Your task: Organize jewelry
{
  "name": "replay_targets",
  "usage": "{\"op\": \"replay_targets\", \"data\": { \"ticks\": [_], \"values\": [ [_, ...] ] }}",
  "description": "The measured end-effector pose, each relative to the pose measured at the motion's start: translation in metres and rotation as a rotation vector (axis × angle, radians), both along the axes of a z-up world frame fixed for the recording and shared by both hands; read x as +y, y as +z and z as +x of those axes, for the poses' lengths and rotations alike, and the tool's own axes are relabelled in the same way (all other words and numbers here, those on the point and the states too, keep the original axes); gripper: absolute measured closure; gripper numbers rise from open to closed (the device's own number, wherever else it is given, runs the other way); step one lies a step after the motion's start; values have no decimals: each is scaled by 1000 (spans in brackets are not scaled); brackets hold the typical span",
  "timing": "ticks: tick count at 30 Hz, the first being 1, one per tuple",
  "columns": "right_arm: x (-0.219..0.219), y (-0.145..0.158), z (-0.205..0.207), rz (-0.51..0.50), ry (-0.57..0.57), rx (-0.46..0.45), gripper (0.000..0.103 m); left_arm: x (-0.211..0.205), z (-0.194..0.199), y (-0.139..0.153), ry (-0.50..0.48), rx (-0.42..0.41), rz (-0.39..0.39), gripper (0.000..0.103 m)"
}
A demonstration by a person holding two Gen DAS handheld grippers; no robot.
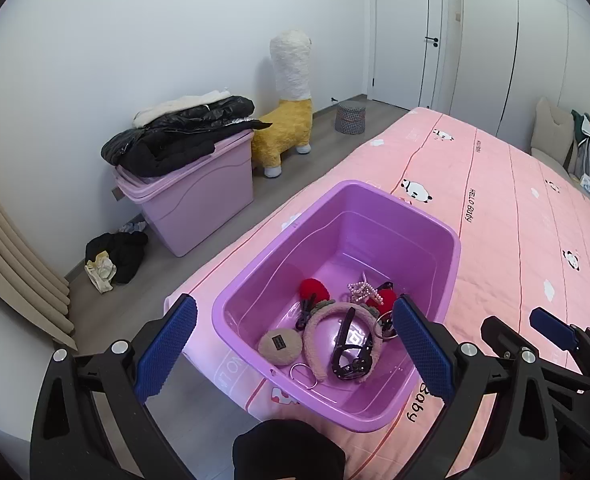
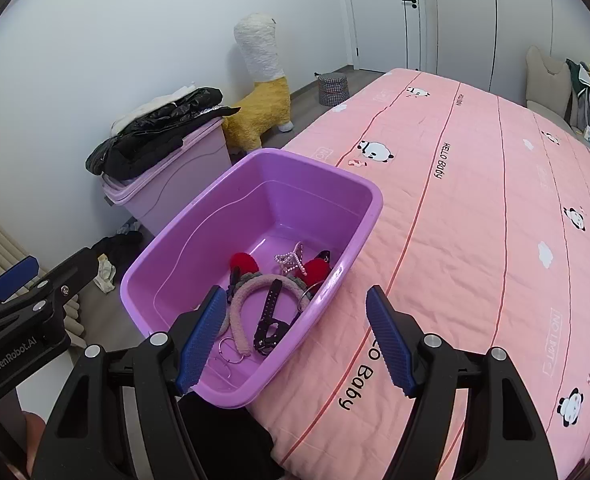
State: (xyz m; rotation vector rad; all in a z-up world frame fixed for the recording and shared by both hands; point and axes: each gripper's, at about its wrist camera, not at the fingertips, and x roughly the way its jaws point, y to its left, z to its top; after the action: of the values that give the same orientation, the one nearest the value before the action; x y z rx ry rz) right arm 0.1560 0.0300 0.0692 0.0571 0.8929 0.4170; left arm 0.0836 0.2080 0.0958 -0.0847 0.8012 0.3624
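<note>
Your left gripper (image 1: 295,344) and right gripper (image 2: 297,340) both stood wide apart, holding nothing, their blue pads ribbed. The glossy purple tub (image 1: 431,216) on the pink quilt (image 2: 475,220) held a fuzzy headband (image 1: 315,330), a studded black strap (image 2: 270,300), red pompoms and pearls. The tub wall partly hid the rings. The quilt read "HELLO Baby".

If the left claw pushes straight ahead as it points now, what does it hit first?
Probably the fluffy pink headband and black strap lying in the purple tub. The open left claw is centred over them, though depth is unclear.
</note>
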Motion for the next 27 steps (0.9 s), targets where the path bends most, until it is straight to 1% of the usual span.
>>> {"op": "replay_targets", "data": {
  "ticks": [6, 13, 27],
  "values": [
    [-5, 1, 0, 11, -15, 11, 34, -1, -1, 3, 5, -5, 7, 7],
    [-4, 12, -8, 6, -10, -27, 34, -5, -4, 5, -1, -12, 4, 7],
    [-8, 26, -14, 12, -32, -63, 34, -6, -5, 7, -14, -11, 8, 7]
  ]
}}
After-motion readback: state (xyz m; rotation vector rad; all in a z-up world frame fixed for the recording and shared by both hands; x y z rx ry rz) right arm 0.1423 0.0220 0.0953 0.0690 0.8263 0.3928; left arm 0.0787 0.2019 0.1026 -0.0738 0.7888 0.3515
